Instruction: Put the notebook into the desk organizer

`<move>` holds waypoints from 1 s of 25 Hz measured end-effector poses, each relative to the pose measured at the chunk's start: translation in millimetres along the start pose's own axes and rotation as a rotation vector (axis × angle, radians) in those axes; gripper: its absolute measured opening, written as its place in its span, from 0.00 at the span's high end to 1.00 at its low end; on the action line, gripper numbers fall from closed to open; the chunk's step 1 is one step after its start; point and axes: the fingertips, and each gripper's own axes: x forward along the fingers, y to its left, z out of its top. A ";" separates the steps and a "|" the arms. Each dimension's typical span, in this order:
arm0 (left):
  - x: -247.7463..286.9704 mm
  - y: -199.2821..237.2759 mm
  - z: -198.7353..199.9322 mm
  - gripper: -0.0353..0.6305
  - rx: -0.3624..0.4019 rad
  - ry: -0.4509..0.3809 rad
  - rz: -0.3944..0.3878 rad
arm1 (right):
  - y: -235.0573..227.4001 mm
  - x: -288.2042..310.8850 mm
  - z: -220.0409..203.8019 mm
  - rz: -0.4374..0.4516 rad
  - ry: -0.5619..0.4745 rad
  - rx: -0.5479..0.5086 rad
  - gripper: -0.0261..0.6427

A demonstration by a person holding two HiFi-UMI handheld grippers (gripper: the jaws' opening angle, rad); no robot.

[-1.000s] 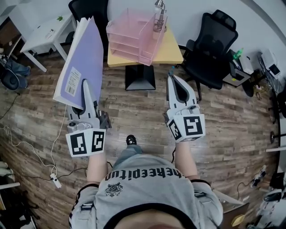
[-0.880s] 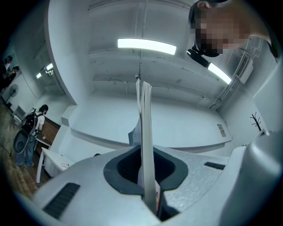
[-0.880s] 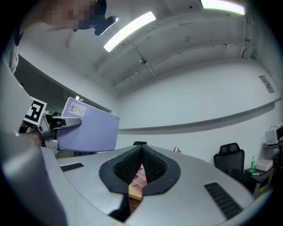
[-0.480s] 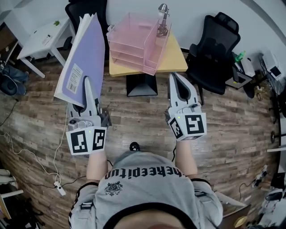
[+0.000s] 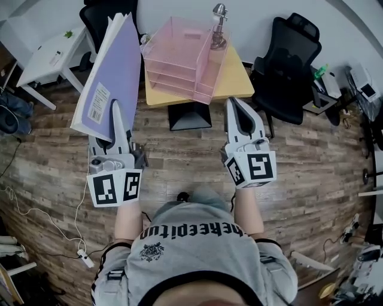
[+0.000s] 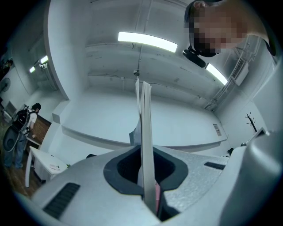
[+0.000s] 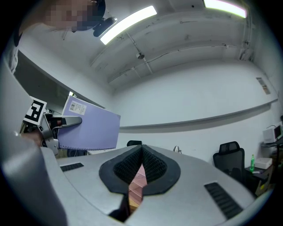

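A lilac notebook with a barcode sticker stands upright in the air at the left, and my left gripper is shut on its lower edge. In the left gripper view the notebook shows edge-on between the jaws. The right gripper view shows the notebook off to the left. The pink see-through desk organizer with several trays stands on a yellow table ahead. My right gripper hovers in front of the table with its jaws shut and nothing between them; the organizer shows through the slit below its tips.
A silver lamp stands on the table behind the organizer. Black office chairs stand at the right and at the back left. A white side table is at the far left. Cables and a power strip lie on the wood floor.
The table and organizer have come a little nearer and lower in the head view. Both grippers hold the same pose, the notebook still gripped.
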 end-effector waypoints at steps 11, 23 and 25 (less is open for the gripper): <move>38.6 8.1 -28.1 0.90 -0.008 0.020 -0.024 | -18.3 34.3 -15.8 -0.024 0.018 0.003 0.96; 130.2 10.3 -58.0 0.90 0.002 0.009 -0.022 | -71.0 117.0 -16.5 -0.002 -0.008 -0.007 0.96; 144.0 9.6 -62.9 0.90 0.004 0.010 -0.021 | -79.0 130.5 -16.1 0.007 -0.010 -0.009 0.96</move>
